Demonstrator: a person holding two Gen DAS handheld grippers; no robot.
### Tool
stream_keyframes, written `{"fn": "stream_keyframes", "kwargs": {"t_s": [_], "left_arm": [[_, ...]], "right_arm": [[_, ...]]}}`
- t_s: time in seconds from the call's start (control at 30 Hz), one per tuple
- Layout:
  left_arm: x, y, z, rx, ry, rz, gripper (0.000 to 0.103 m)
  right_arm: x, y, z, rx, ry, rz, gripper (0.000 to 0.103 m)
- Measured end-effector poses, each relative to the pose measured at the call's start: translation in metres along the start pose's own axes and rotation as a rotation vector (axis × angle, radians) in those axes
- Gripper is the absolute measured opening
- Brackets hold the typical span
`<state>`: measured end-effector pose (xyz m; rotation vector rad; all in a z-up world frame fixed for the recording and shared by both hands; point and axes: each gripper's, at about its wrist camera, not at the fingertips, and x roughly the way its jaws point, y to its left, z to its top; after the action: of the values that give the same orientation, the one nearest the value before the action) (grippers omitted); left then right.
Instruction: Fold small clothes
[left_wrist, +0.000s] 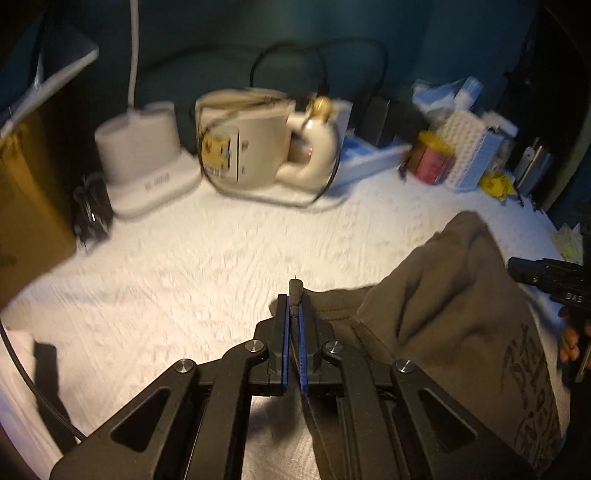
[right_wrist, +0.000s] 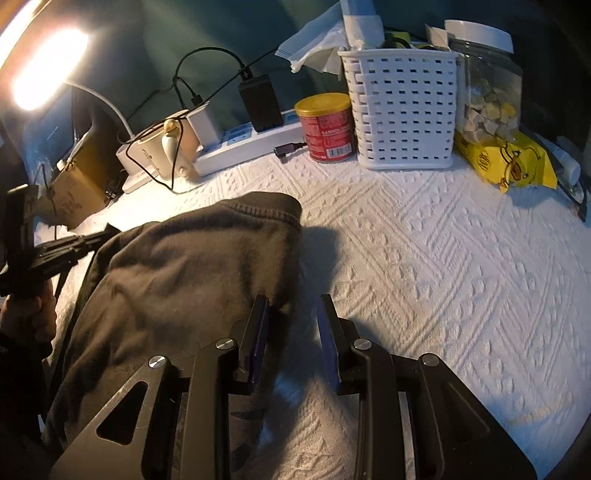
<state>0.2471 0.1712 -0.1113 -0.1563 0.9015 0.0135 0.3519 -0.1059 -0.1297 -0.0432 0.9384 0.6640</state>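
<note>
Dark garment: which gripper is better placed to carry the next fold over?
Left. The left gripper is shut on the dark garment edge; the right gripper is open beside it, holding nothing.

My left hand-held gripper (left_wrist: 294, 314) is clamped on a dark cord end (left_wrist: 295, 295) at the garment's edge. The olive-grey garment (left_wrist: 454, 306) lies bunched toward 4 o'clock on the white textured cloth (left_wrist: 184, 280). A blurred cream mug (left_wrist: 258, 144) stands at 12 o'clock.
</note>
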Motion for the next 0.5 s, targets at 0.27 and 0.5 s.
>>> {"fn": "stream_keyframes", "kwargs": {"t_s": [0.27,0.5], "left_arm": [[-0.049,-0.015,-0.016,-0.041,-0.020,-0.084,0.034],[-0.057,-0.049,-0.057,-0.074,0.066,-0.223,0.042]], "right_arm": [[-0.014,-0.003,-0.008,0.022,-0.017,-0.012,0.029],[-0.020,-0.002,-0.026,0.044,0.016,-0.033,0.029]]}}
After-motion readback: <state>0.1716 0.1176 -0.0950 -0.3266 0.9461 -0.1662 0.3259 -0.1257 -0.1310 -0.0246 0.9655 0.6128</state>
